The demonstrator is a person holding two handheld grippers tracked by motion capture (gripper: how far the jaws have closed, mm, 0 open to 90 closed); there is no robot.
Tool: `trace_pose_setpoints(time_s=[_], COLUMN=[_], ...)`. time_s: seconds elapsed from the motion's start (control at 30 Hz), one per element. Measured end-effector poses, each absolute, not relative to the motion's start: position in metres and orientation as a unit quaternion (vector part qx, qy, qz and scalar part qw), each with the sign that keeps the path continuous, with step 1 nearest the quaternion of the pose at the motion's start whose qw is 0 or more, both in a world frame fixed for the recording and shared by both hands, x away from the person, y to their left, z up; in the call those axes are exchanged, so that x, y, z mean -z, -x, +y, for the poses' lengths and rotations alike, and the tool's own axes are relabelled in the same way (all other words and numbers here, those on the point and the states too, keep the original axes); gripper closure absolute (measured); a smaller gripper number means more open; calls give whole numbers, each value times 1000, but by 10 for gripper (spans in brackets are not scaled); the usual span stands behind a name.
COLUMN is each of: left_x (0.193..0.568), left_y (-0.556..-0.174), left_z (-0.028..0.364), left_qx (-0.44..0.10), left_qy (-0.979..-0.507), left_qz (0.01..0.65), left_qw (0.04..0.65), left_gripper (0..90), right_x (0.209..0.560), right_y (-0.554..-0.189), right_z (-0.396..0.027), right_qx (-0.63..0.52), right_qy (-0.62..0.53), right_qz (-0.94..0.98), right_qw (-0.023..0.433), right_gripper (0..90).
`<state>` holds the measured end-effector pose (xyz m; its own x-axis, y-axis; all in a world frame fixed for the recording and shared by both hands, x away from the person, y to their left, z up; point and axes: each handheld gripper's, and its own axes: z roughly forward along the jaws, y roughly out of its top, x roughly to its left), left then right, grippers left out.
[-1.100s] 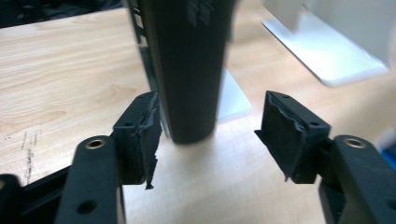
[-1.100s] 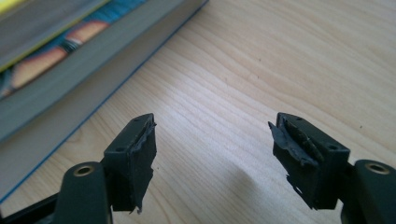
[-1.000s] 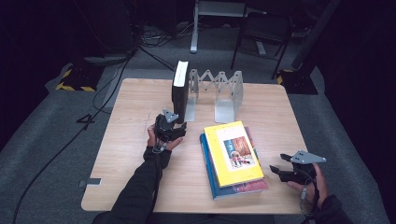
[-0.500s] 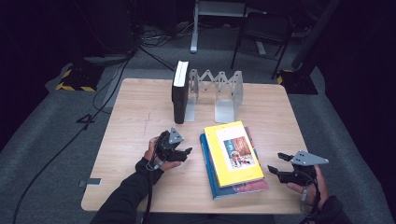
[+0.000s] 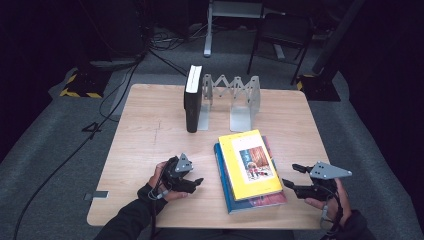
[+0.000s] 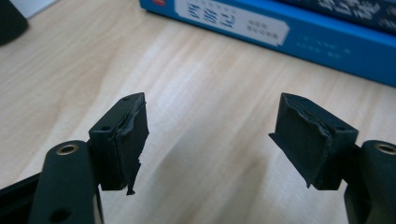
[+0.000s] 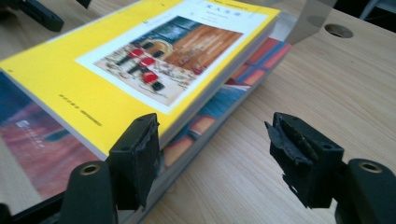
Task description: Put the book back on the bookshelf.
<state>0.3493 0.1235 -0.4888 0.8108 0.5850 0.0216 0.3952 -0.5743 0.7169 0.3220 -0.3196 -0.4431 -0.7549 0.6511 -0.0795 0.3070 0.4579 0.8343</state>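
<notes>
Books (image 5: 250, 167) are lying stacked on the table (image 5: 145, 145), yellow one on top. Left gripper (image 5: 197, 182) is hovering just left of them, jaws apart, just been opening, nothing between. Right gripper (image 5: 295, 176) is sitting at the stack's right edge, jaws apart, gripping nothing.

At the table's (image 5: 150, 150) twelve o'clock edge stands a black book (image 5: 192, 100) with a white top edge, upright, leaning against the left plate of a grey accordion-style book rack (image 5: 235, 97). The rack's other plates fan out toward one o'clock, none of them bearing anything. Beyond the table, at twelve o'clock, a metal stand (image 5: 227, 15) and a dark chair (image 5: 280, 35) sit on grey carpet. Cables (image 5: 125, 85) trail across the floor at ten o'clock, near yellow-black hazard tape (image 5: 77, 87).
</notes>
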Motion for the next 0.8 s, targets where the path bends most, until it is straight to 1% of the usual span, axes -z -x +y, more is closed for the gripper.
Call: trace_pose_setpoints(time_s=[0.13, 0.27, 0.4, 0.53, 0.63, 0.67, 0.8], left_x=[491, 494, 498, 499, 502, 504, 504], left_y=[-342, -336, -337, -339, -343, -348, -350], left_z=[122, 118, 117, 119, 121, 122, 120], left_qx=[-119, -134, -127, -118, -103, -91, -89], left_qy=[-884, -896, -901, -899, -896, -893, -895], left_qz=[268, 246, 240, 241, 243, 242, 240], left_qw=[364, 344, 338, 345, 357, 367, 365], left_gripper=[259, 262, 255, 247, 239, 227, 206], right_x=[439, 434, 432, 436, 438, 441, 446], right_y=[-320, -316, -313, -315, -317, -321, -326], right_z=[-316, -308, -299, -291, -289, -287, -286], right_qx=[-440, -441, -442, -438, -432, -424, -416], right_qy=[-283, -273, -261, -256, -260, -266, -275], right_qz=[830, 834, 841, 848, 851, 854, 858], right_qw=[194, 187, 173, 157, 147, 139, 122], right_gripper=[335, 335, 333, 324, 310, 306, 289])
